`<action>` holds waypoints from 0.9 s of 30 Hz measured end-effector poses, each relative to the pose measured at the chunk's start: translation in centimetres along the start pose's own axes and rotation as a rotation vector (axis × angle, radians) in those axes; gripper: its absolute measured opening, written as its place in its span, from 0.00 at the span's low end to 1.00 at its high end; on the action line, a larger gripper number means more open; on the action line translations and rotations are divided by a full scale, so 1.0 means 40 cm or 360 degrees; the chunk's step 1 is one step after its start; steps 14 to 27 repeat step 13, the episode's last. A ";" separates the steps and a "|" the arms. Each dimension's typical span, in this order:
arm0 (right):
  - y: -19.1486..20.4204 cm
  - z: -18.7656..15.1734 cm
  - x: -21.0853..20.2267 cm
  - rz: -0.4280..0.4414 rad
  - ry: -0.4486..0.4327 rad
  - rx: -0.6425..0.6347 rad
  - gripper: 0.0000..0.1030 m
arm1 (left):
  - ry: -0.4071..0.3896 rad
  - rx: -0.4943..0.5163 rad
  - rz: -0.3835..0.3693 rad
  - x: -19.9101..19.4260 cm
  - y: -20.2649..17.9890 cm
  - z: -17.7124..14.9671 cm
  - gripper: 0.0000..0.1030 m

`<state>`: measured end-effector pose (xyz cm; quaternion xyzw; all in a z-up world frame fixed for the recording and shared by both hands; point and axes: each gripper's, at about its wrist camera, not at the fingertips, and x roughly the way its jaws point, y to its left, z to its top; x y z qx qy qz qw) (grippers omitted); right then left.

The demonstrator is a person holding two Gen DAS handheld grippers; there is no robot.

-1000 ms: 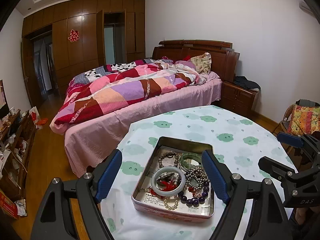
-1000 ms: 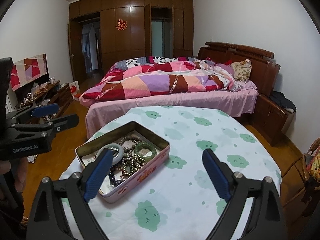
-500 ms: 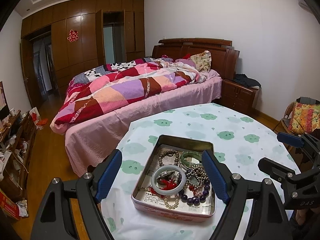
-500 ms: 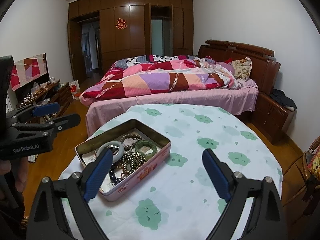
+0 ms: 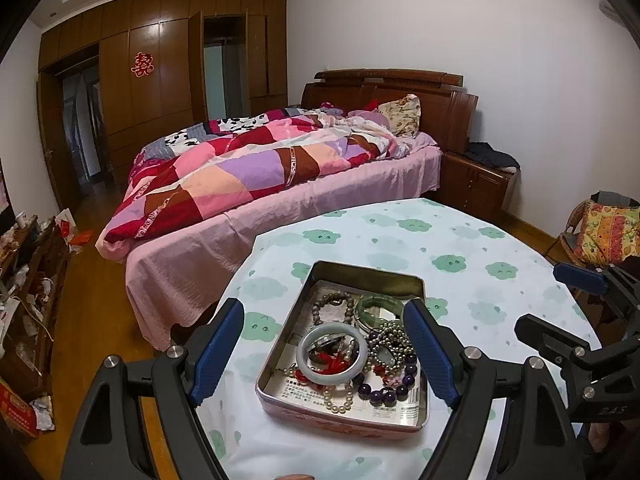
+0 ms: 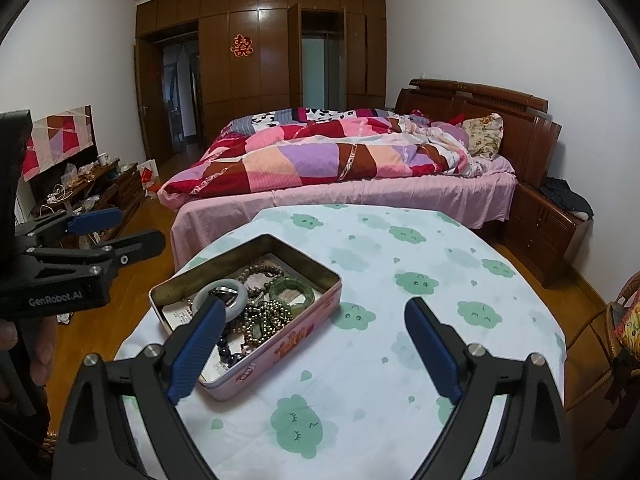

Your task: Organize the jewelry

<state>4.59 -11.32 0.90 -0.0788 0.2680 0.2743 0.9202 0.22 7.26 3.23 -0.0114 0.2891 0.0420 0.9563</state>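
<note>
A pink tin box [image 5: 320, 420] stands open on a round table [image 5: 460, 248] with a cloud-print cloth. It holds a pale jade bangle [image 5: 334, 376], a green bangle [image 5: 378, 306], brown beads [image 5: 332, 304], purple beads [image 5: 384, 392], pearls and a metal bead chain. My left gripper [image 5: 324, 344] is open and empty, hovering over the near part of the tin. My right gripper [image 6: 316, 340] is open and empty, to the right of the tin [image 6: 280, 344], with its left finger [image 6: 200, 344] in front of the tin.
A bed [image 5: 280, 184] with a patchwork quilt stands just behind the table. A wooden nightstand [image 6: 548, 232] is at the right. A low cabinet [image 6: 92, 192] with clutter lines the left wall. A chair with a colourful cushion [image 5: 608, 236] is at the table's right.
Both grippers have crept slightly forward and down towards the tin. Their jaws stay open. The jewelry has not moved.
</note>
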 end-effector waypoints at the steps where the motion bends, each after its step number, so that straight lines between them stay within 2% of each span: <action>1: 0.000 -0.001 0.001 -0.0001 0.0003 -0.0001 0.90 | 0.0003 0.0001 0.0005 0.001 0.000 -0.001 0.80; 27: -0.006 -0.013 0.009 -0.0002 0.0019 0.0002 0.91 | -0.0010 0.0049 -0.0003 0.008 -0.013 -0.012 0.80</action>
